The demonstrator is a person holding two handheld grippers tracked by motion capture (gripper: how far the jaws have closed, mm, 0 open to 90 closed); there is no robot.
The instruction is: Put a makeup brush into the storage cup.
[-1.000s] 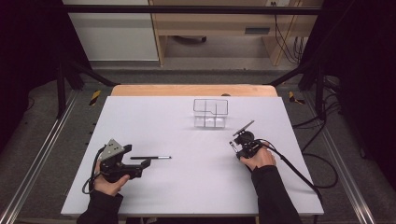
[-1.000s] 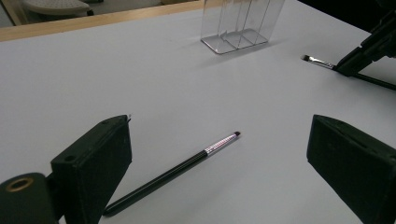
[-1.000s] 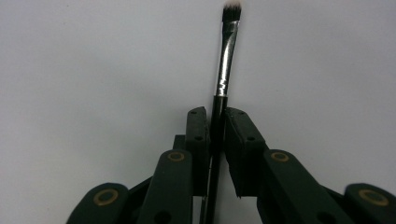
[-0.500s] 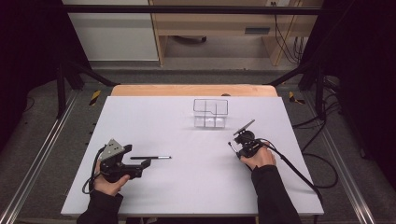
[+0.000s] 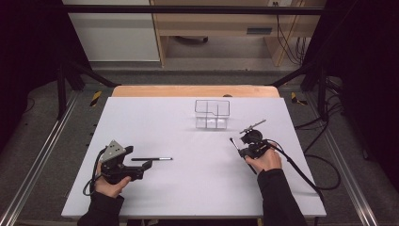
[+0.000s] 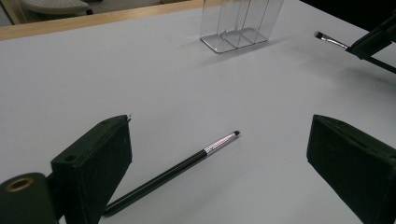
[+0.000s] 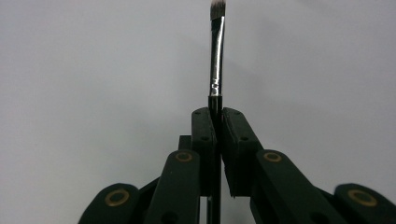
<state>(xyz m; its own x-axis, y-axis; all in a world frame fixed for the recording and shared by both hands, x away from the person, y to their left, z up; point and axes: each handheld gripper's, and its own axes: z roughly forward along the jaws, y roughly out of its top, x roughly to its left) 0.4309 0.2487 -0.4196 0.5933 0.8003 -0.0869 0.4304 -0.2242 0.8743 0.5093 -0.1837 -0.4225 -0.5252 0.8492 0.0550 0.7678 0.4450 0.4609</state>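
Observation:
A slim black liner brush (image 5: 151, 159) with a silver band near its tip lies flat on the white table (image 5: 188, 188). My left gripper (image 5: 146, 165) rests just beside it, open. In the left gripper view the liner brush (image 6: 173, 172) lies between the wide-apart jaws of the left gripper (image 6: 219, 126), nearer the left one, and touches neither pad. My right gripper (image 5: 242, 151) is shut on a small flat-tipped makeup brush (image 5: 234, 142). In the right gripper view the makeup brush (image 7: 216, 56) sticks straight out of the shut right gripper (image 7: 215, 114). A clear compartment holder (image 5: 212, 114) stands at the back centre.
In the left gripper view the clear holder (image 6: 240, 23) stands far ahead, with the makeup brush (image 6: 331, 41) to its right. The table's wooden back edge (image 5: 188, 90) runs behind the holder. Cables (image 5: 301, 165) trail from the right gripper off the table's right side.

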